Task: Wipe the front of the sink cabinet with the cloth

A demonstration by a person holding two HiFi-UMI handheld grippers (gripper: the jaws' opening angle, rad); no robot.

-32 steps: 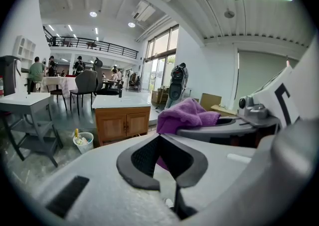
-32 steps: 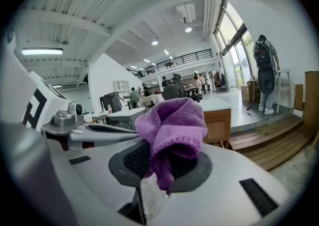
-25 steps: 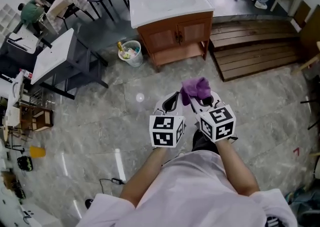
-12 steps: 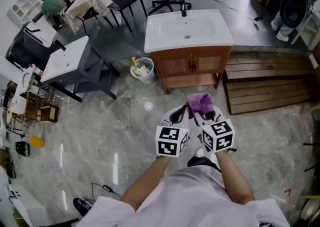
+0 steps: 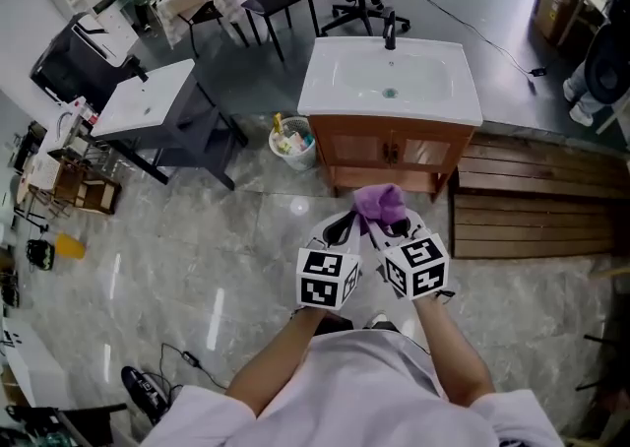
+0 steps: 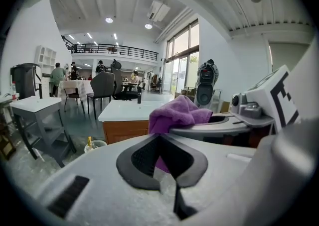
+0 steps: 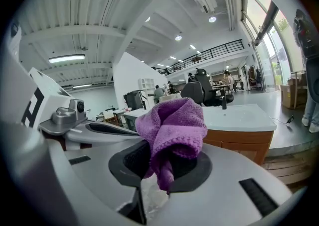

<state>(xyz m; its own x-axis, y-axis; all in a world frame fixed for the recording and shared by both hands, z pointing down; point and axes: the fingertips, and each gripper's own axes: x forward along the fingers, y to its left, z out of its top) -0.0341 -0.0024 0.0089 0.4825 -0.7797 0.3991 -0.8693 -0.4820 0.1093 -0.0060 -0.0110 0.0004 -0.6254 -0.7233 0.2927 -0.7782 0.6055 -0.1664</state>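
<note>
The right tongs [image 5: 392, 225] were clamped on a bunched purple terry cloth [image 5: 378, 203]. The left tongs [image 5: 340, 225], just beside them, were closed on nothing. Both hung short of the white-topped wooden sink cabinet [image 5: 392, 152]. Pinched by one fold, the cloth could slip free, or the hard tong tips could scrape the cabinet doors.
</note>
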